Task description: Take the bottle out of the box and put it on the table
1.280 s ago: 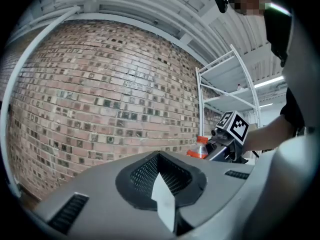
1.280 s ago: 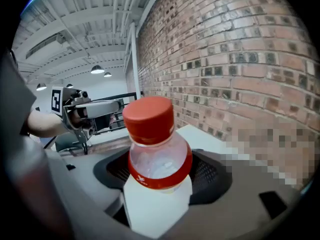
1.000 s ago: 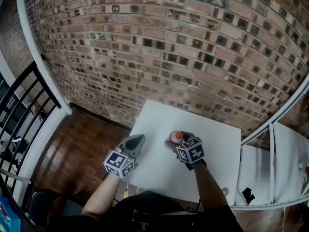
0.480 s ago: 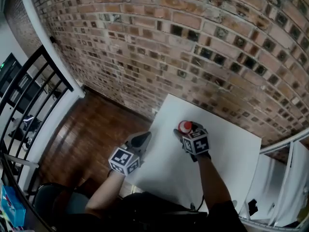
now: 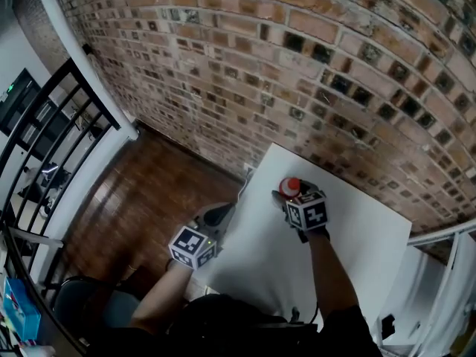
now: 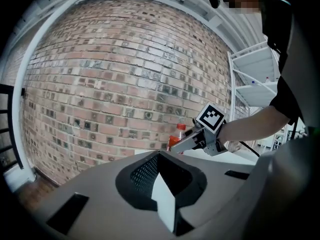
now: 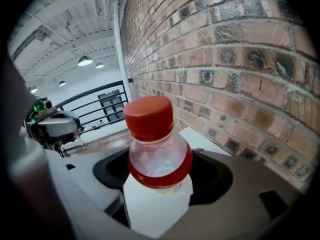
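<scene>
One bottle [image 5: 290, 187], clear with a single red cap, stands upright in the right gripper [image 5: 294, 198]. That gripper's jaws are spread wide around the bottle's body over the one white table [image 5: 357, 236], near the brick wall [image 5: 297, 73]; whether the bottle's base touches the tabletop cannot be told. The second of the two grippers, the left gripper [image 5: 214, 216], is at the table's left edge with jaws together on nothing.
</scene>
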Demonstrator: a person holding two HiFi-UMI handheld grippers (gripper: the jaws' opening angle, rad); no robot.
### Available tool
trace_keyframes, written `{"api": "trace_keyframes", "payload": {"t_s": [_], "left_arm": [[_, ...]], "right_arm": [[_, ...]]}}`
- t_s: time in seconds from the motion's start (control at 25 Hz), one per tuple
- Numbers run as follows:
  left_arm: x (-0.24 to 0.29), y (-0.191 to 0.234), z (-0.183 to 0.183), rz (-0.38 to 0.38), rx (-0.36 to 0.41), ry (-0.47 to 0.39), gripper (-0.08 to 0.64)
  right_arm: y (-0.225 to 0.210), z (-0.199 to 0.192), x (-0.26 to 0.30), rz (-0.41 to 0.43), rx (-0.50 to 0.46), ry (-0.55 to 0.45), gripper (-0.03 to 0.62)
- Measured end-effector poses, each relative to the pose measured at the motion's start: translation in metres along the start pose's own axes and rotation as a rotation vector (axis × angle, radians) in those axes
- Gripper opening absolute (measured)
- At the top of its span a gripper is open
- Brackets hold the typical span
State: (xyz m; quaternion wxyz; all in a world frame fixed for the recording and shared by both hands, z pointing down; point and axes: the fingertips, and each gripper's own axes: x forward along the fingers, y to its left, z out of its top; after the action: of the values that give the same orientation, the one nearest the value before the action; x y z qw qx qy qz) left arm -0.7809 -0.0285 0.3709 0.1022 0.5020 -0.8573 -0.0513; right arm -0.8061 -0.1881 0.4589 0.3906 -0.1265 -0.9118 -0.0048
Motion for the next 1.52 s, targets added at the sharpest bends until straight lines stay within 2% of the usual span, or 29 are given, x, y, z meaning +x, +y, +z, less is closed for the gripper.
{"api": "trace_keyframes", "payload": {"t_s": [0.2,0.32,0.64,0.88,1.08,1.16,1.24,1.28,1.44,1.52], "left_arm": [[-0.005,0.004,-0.003,0.009,-0.005,0.0,-0.003],[-0.009,0.007,0.002,0.033,0.008,-0.023,-0.003],[-0.028,-0.002,0.009,0.031,0.027,-0.036,-0.003],[-0.05,-0.035,0.008,0.011,0.013,-0.062,-0.003],[-0.053,-0.078,0.021,-0.046,0.031,-0.118,-0.003],[-0.063,-0.1,0.025,-0.054,0.033,-0.133,-0.003],[-0.073,-0.122,0.031,-0.062,0.03,-0.155,-0.003],[-0.077,-0.133,0.034,-0.07,0.024,-0.17,-0.003],[-0.098,-0.178,0.044,-0.104,0.002,-0.22,-0.003],[-0.109,-0.202,0.047,-0.119,-0.001,-0.239,-0.003]], "right_arm": [[0.0,0.002,-0.002,-0.013,0.007,-0.043,0.353],[0.0,-0.004,-0.001,-0.023,0.019,-0.064,0.419],[0.004,-0.013,-0.024,-0.061,0.061,-0.135,0.419],[0.017,-0.018,-0.075,-0.076,0.078,-0.233,0.419],[0.025,-0.029,-0.145,-0.095,0.083,-0.353,0.415],[0.038,-0.035,-0.19,-0.089,0.098,-0.468,0.324],[0.048,-0.044,-0.244,-0.1,0.118,-0.602,0.188],[0.051,-0.052,-0.271,-0.11,0.128,-0.655,0.166],[0.064,-0.09,-0.363,-0.178,0.153,-0.772,0.164],[0.069,-0.113,-0.404,-0.226,0.161,-0.809,0.115]]}}
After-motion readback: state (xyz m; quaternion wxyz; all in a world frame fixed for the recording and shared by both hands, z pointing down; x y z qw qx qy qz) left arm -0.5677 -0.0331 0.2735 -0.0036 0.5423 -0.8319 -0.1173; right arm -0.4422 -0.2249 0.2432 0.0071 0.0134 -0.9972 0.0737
